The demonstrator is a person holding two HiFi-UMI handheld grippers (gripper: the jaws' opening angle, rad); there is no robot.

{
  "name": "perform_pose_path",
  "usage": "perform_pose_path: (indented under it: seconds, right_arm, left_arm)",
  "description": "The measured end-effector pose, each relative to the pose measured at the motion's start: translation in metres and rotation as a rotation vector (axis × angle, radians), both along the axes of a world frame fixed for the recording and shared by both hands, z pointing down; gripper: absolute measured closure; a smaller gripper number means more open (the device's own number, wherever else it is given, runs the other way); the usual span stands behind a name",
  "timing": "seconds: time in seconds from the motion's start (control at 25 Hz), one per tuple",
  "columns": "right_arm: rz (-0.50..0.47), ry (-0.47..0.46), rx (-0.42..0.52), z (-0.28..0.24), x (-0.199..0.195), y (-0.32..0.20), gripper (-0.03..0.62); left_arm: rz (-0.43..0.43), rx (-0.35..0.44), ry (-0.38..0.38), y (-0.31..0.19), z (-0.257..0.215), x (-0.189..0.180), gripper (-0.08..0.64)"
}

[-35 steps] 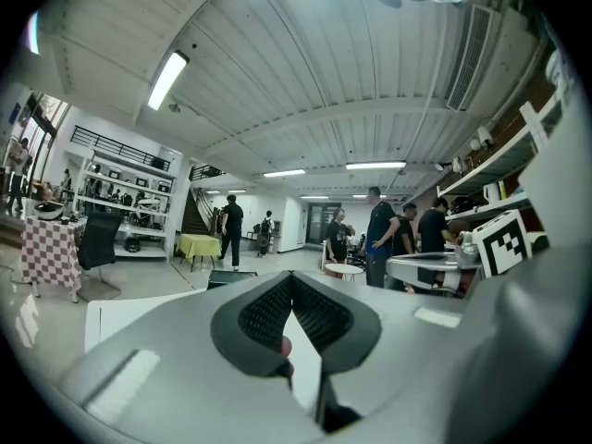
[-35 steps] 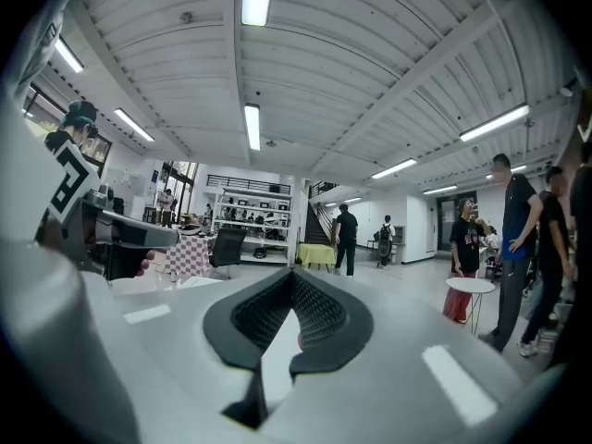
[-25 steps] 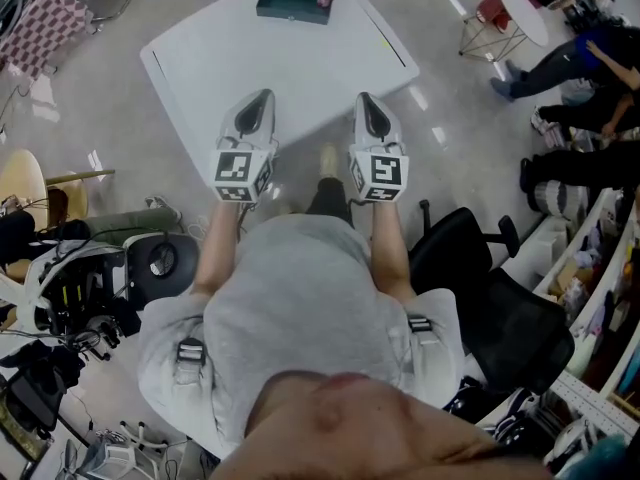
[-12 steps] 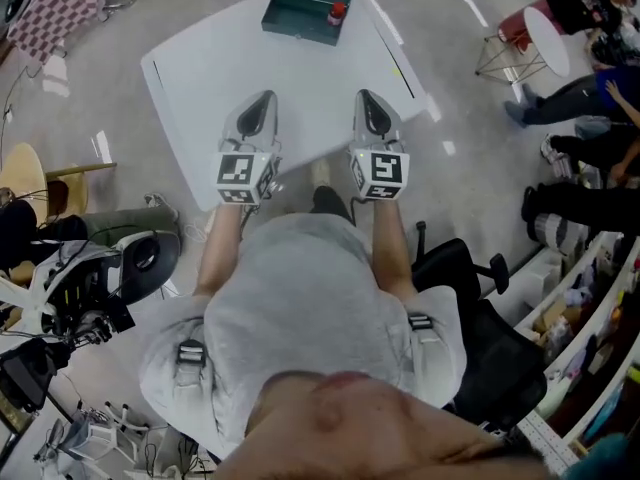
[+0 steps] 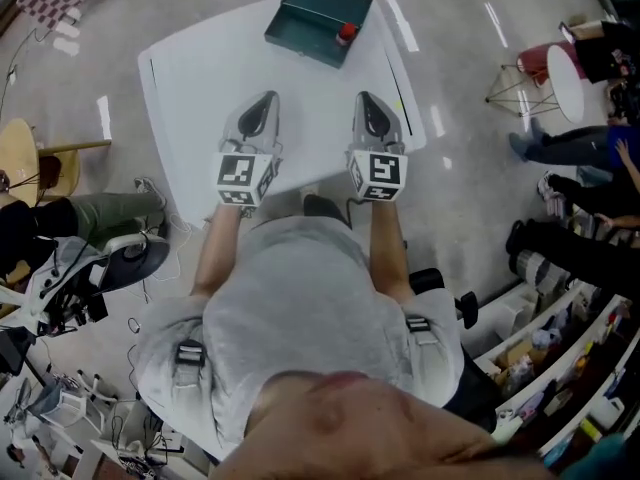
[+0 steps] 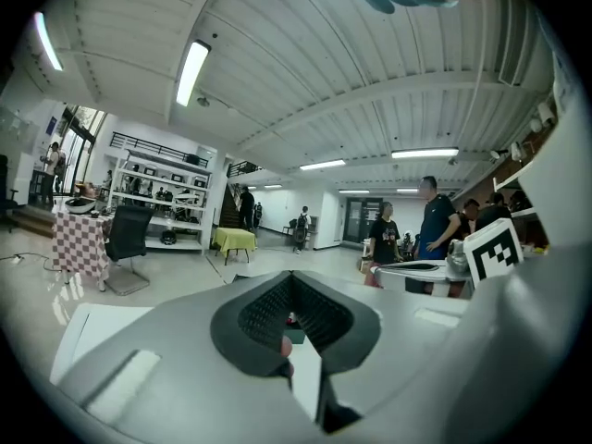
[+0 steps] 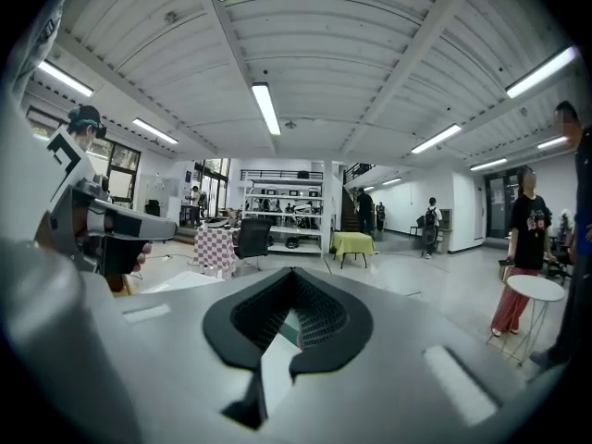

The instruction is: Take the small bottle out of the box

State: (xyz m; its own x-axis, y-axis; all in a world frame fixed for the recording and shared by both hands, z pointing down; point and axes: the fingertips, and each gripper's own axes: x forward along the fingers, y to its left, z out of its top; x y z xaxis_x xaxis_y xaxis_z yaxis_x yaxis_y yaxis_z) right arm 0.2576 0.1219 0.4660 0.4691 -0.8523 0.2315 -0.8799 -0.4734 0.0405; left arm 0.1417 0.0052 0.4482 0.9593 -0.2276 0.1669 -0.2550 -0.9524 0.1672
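In the head view a dark green box [image 5: 318, 18] lies open at the far end of a white table [image 5: 210, 78]. A small red-capped bottle [image 5: 346, 34] stands in the box's right corner. My left gripper [image 5: 264, 104] and right gripper [image 5: 369, 104] hover side by side over the table's near part, well short of the box, both pointing at it. Both are shut and hold nothing. In the left gripper view the closed left gripper [image 6: 291, 276] leaves a slit showing a bit of green box [image 6: 295, 335]. The right gripper [image 7: 292, 273] looks the same.
Several people [image 5: 575, 148] stand to the right by a small round table [image 5: 565, 68]. Cluttered shelves [image 5: 560, 388] fill the lower right. A wooden chair [image 5: 25, 173], a seated person's legs [image 5: 110, 213] and cabled equipment [image 5: 70, 288] sit at the left.
The person has walked up to the table: the table and box sit lower and nearer in the head view. Both grippers now reach over the table's near edge, still shut.
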Motion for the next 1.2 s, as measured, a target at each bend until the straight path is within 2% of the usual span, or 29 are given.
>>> perform_pose_path:
  seconds: [0.64, 0.88, 1.04, 1.2]
  right_arm:
    - [-0.127, -0.077, -0.061, 0.055, 0.106, -0.074, 0.589]
    - [-0.179, -0.122, -0.086, 0.071, 0.101, -0.114, 0.589]
    - [-0.194, -0.123, -0.097, 0.074, 0.086, -0.144, 0.589]
    - [-0.204, -0.141, -0.081, 0.084, 0.095, -0.156, 0.588]
  left_arm:
    - [-0.140, -0.048, -0.092, -0.053, 0.050, 0.082, 0.548]
    - [-0.201, -0.077, -0.134, -0.086, 0.065, 0.067, 0.548]
    - [-0.222, -0.086, -0.156, -0.113, 0.068, 0.044, 0.548]
    - [-0.231, -0.099, -0.184, -0.120, 0.080, 0.044, 0.548]
